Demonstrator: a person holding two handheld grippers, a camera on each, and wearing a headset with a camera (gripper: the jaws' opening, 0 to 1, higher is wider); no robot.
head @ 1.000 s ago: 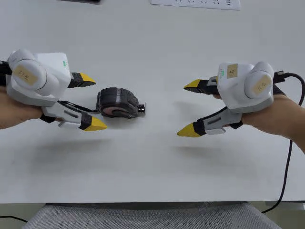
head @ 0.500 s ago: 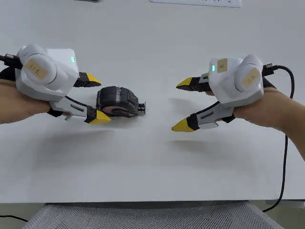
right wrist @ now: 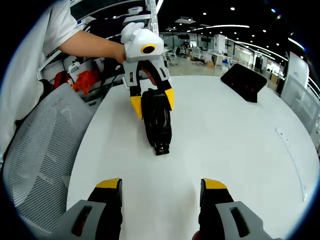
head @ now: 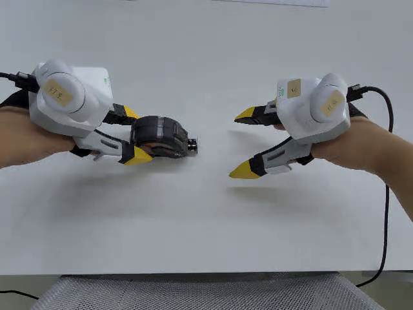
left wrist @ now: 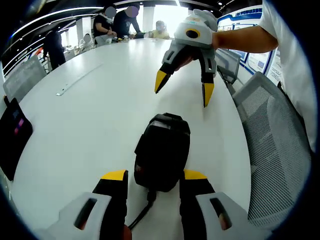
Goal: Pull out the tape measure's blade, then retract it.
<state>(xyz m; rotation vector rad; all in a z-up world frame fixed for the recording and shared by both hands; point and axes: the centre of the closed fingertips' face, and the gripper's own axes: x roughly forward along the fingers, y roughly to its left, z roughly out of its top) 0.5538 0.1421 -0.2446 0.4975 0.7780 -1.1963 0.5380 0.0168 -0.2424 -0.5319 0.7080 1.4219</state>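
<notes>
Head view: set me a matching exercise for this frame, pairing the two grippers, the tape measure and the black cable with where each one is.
Things
1. left gripper
2. right gripper
3. tape measure
4. black cable

Places
A. jaws apart over the bare table, nothing between them
B. loops from a gripper's back and drops past the near edge
C. jaws on either side of the black case
D. lies flat, hook end towards the other gripper

Pairs: 1-C, 2-A, 3-D, 4-B
</notes>
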